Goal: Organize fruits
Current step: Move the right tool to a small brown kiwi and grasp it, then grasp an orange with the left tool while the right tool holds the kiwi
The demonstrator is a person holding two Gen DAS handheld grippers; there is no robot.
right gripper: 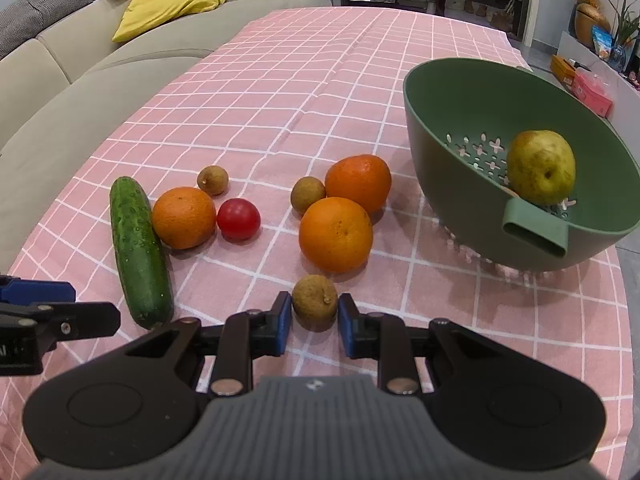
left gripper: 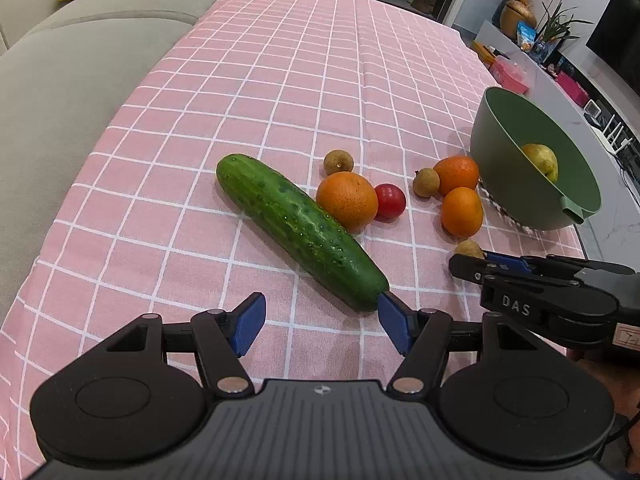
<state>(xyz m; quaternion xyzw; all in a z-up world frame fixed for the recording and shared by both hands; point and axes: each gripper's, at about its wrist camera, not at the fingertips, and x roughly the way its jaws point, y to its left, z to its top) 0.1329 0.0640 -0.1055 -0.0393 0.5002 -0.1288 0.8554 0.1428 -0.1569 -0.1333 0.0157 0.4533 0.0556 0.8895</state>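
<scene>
My right gripper (right gripper: 314, 312) is shut on a small brown longan (right gripper: 314, 300) that rests on the pink checked tablecloth (right gripper: 280, 100); both blue pads press its sides. Beyond it lie three oranges, the nearest one (right gripper: 336, 234) just ahead, two more longans and a red tomato (right gripper: 239, 219). A green colander bowl (right gripper: 440, 68) at the right holds a yellow-green pear (right gripper: 540, 166). My left gripper (left gripper: 320, 304) stands open above the cloth, its right pad beside the near end of a cucumber (left gripper: 300, 228). Nothing is between its pads.
A grey sofa (right gripper: 60, 92) with a yellow cushion (right gripper: 168, 4) runs along the table's left side. A counter with boxes and plants (left gripper: 520, 64) lies beyond the right edge. The right gripper's fingers (left gripper: 504, 262) show at the left view's right side.
</scene>
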